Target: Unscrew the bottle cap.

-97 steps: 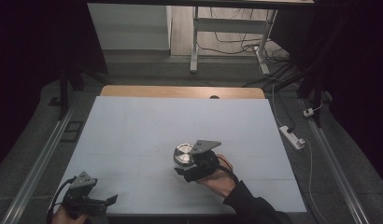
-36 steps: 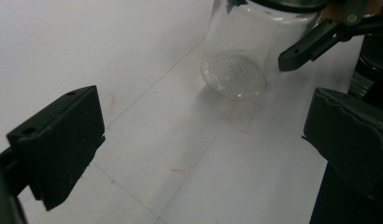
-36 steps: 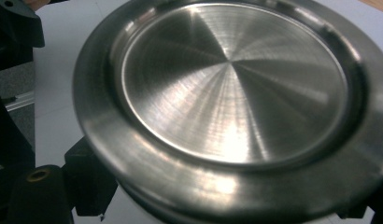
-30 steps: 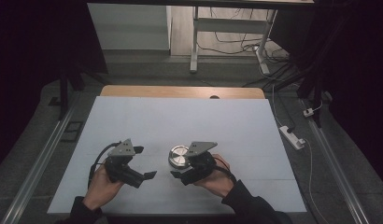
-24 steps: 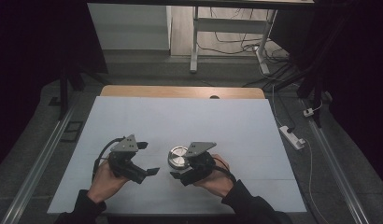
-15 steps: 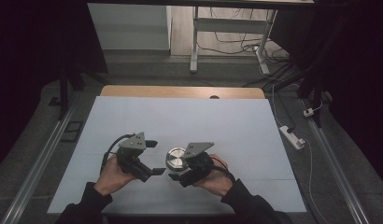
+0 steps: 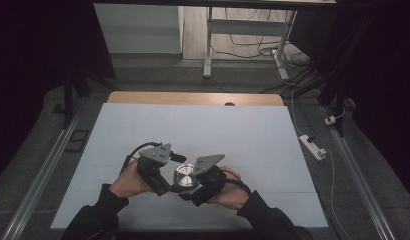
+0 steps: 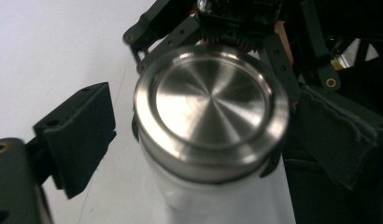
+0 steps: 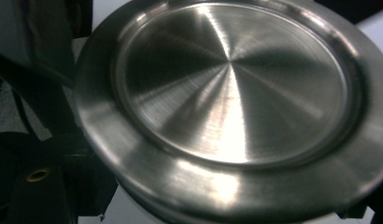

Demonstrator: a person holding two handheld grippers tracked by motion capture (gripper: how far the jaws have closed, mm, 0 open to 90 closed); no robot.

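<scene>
No text, label, brand, number or sign can be read on any surface here; the brushed steel lid is unmarked.

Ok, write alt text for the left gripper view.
A white container with a brushed steel lid stands upright, seen close from above on a white table. The left gripper has just been closing around it, one black finger not yet touching the lid. The right gripper grips the container from the far side.

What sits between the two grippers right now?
In the high view, a white container with a steel lid stands between the left gripper and the right gripper. The left gripper's jaws have just been closing, with the lid between them.
</scene>
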